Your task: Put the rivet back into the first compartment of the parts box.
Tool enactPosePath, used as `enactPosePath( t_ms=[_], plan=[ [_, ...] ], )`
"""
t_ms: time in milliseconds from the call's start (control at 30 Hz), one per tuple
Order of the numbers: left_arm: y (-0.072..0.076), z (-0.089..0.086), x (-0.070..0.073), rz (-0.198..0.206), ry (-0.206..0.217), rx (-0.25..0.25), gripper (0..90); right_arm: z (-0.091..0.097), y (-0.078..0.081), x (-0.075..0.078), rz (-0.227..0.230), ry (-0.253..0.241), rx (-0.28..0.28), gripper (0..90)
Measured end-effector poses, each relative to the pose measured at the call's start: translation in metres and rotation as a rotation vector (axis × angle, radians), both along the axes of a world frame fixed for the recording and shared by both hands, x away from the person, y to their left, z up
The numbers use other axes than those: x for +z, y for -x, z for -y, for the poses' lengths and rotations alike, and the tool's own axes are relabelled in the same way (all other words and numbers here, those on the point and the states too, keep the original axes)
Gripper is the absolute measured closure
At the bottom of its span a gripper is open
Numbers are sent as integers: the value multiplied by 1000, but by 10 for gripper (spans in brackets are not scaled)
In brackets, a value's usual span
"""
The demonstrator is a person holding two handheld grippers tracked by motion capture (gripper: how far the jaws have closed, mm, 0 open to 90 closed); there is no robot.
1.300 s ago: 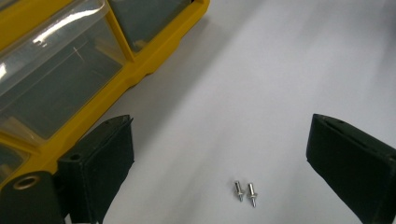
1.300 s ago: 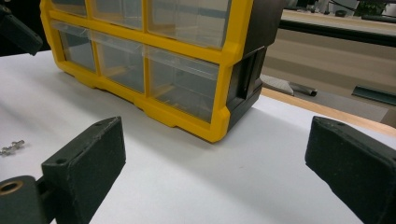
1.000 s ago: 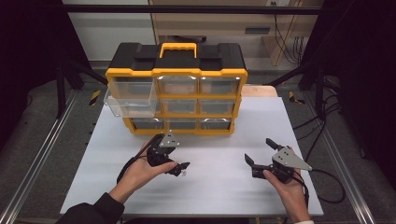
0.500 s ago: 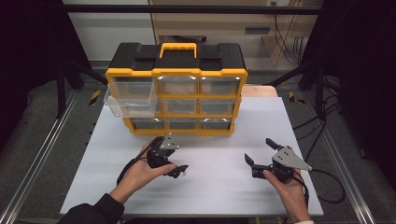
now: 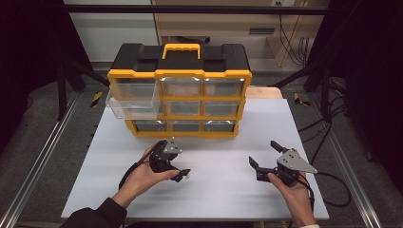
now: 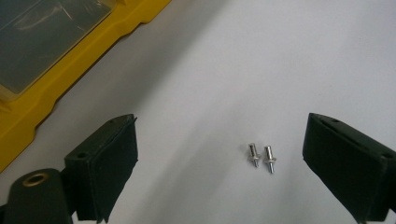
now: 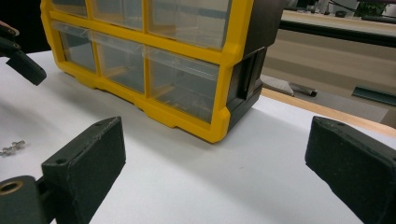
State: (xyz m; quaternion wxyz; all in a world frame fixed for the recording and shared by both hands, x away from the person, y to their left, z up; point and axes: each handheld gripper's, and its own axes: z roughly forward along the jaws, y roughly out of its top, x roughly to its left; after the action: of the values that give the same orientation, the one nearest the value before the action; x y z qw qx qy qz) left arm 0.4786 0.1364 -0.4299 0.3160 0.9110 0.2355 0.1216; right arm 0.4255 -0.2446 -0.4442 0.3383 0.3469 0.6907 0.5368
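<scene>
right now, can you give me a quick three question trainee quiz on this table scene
1. True or false: the left gripper is shut on the two small silver metal studs.
2. Which clear plastic drawer of the yellow and black organiser box is pulled out? A top right; B middle left; C bottom centre.
3. Fill in: the right gripper holds ____.

Key: 1 false, its jaws stand open around them; 2 B; 3 nothing.

The two screws point(image 6: 262, 157) lie side by side on the table point(image 5: 223, 190), before the drawer cabinet point(image 5: 180, 90).
</scene>
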Motion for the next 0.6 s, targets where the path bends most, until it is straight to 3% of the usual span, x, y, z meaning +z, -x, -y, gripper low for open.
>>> enactPosePath(
  t_ms=[100, 367, 600],
  plan=[
    [1, 1, 0, 0, -4, 3, 120, 0, 0, 0, 0, 0, 0, 52],
    [1, 1, -1, -20, -24, 4, 263, 0, 0, 0, -1, 0, 0, 51],
    [2, 6, -5, -62, -38, -6, 399, 0, 0, 0, 0, 1, 0, 51]
  ],
)
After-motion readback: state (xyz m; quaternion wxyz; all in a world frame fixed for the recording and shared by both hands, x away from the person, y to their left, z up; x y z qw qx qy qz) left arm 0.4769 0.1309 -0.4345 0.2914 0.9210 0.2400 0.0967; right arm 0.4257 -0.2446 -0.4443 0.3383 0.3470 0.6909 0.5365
